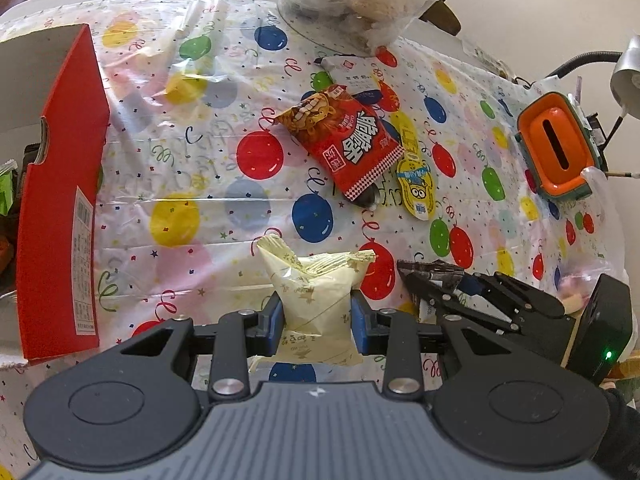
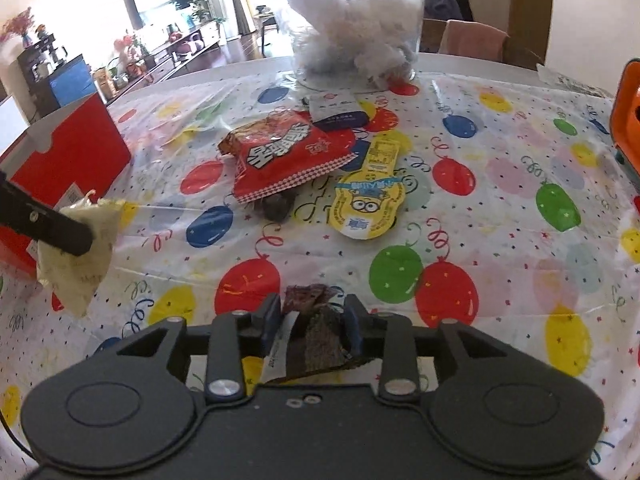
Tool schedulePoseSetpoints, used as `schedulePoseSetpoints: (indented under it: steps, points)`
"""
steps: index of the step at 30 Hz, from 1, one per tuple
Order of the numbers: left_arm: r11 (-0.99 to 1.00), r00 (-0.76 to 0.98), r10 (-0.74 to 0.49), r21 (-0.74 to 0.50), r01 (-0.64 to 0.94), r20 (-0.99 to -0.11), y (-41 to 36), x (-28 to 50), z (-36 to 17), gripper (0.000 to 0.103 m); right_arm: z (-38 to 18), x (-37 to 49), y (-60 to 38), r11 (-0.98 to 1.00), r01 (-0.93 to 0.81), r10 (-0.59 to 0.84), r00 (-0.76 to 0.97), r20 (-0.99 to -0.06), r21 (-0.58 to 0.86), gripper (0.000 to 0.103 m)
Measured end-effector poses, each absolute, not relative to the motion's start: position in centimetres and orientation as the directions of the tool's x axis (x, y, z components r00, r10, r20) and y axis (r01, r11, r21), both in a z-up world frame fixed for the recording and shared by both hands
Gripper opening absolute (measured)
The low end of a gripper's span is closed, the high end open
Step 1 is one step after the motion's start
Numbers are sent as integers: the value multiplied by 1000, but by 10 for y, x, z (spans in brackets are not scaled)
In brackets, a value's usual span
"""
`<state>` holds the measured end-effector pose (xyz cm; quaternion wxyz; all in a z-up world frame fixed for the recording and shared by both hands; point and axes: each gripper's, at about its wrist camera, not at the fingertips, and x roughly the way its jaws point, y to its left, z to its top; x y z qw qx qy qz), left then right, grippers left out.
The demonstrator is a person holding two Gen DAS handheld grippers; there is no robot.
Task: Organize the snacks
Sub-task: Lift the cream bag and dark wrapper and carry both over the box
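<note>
My left gripper (image 1: 318, 316) is shut on a pale yellow snack packet (image 1: 316, 280) and holds it above the balloon-print tablecloth (image 1: 224, 152). In the right wrist view that packet (image 2: 80, 256) hangs at the left under a black finger (image 2: 60, 228). A dark brown snack packet (image 2: 316, 336) sits loosely between the pads of my right gripper (image 2: 312, 316), low over the cloth. The left wrist view shows the right gripper (image 1: 416, 276) beside the left one. A red open box (image 1: 60, 200) stands at the left.
A red snack bag (image 2: 288, 152), a yellow cartoon packet (image 2: 368, 204) and a dark blue-and-white packet (image 2: 336, 112) lie mid-table. Behind them is a clear container (image 2: 356, 32) with something white and fluffy inside. An orange tissue holder (image 1: 556, 148) stands at the right edge.
</note>
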<state>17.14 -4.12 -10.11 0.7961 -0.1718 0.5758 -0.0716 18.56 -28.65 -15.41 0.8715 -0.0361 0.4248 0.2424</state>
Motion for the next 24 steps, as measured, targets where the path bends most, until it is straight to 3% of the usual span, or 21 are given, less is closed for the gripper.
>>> schedulePoseSetpoints:
  steps: [5,11,15,20,24]
  points:
    - [930,333,-307,-356,-96,-892,-43,173,-101,33,-158,184,-285,863,-484,412,511,-754,143,46]
    - [929,341,-306,-357,-96,-889,-46,174,-100,33,-161,172,-281,851,-522,391,546,-741,65,47]
    - [932,344,-303,-352,-87,-889,-46,173,-99,33,-164,162,-276,841,-541,366,584,-724,-11,47]
    - [935,347,-299,-346,-81,-889,-46,171,-97,33,-163,160,-277,859,-511,352,593,-724,-1,46]
    - [935,349,-300,-346,-77,-888,-45,170,-97,33,-161,158,-277,870,-493,339,596,-728,1,36]
